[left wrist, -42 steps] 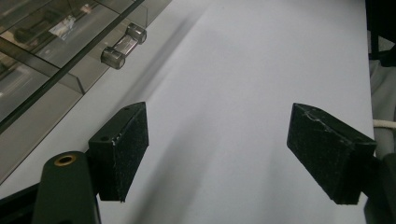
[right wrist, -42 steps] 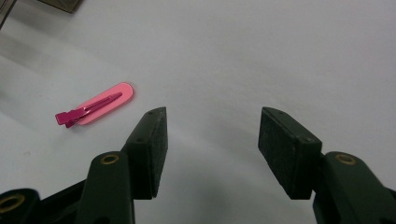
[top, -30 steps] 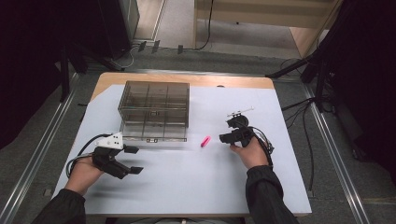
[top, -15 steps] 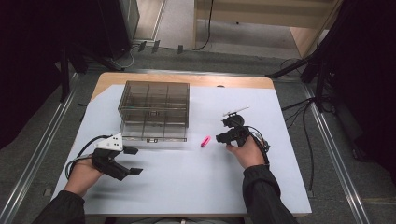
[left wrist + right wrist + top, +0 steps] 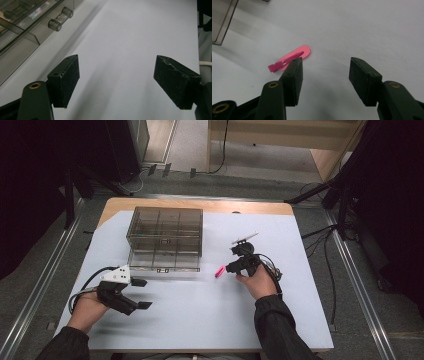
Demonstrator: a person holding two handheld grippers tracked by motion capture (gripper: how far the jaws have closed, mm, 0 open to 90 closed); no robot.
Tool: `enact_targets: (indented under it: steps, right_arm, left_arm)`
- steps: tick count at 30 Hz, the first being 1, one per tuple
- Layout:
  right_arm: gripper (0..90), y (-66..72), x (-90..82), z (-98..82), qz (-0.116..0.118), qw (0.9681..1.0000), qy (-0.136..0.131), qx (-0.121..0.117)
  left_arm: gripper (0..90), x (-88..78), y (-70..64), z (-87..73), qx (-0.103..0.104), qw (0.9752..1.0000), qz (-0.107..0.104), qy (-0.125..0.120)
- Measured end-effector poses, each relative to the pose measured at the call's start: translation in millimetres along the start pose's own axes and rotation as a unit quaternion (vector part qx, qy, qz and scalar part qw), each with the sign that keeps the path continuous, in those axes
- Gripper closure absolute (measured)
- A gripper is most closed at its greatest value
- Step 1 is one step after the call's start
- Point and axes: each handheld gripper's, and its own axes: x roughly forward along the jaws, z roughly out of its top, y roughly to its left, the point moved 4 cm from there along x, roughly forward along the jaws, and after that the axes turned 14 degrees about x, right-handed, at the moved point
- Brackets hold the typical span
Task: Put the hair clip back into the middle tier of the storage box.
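My right gripper (image 5: 325, 75): jaws about half apart, nothing between the pads, held low over the white table cover (image 5: 210, 315); in the high view it sits right of centre (image 5: 231, 266).
Pink hair clip (image 5: 290, 58): flat on the cover just ahead of my right gripper's left pad, outside the gap, not gripped; whether the pad brushes it I cannot tell. In the high view it lies just left of that gripper (image 5: 219, 271).
My left gripper (image 5: 116, 82): jaws wide apart, holding nothing, bare cover between the pads; it is at the near left of the table (image 5: 141, 294).
Smoky clear organiser box (image 5: 165, 239): lid down, beyond my left gripper, well left of the clip; its latch knobs (image 5: 60, 18) face my side.
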Motion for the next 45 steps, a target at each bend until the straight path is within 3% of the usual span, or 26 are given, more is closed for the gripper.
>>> enact_targets:
  steps: [4,20,28,45]
  right_arm:
    - [46.2,5.7,4.7,1.7,0.0,0.9999,0.008,-0.011]
    - [43.7,21.0,12.6,5.9,-0.004,0.9996,0.025,-0.011]
    - [43.8,29.2,20.6,7.3,-0.009,0.9989,0.04,-0.023]
    - [43.4,37.8,26.1,7.6,-0.015,0.9984,0.047,-0.028]
  left_arm:
    - [21.9,0.4,-0.1,-0.7,-0.003,1.0,0.002,-0.001]
    - [21.9,-0.8,-4.1,-4.2,-0.004,1.0,0.005,0.002]
    - [21.8,-1.8,-9.0,-6.7,-0.003,0.9999,0.006,0.009]
    - [21.8,-3.9,-9.9,-9.3,-0.006,0.9998,0.013,0.012]
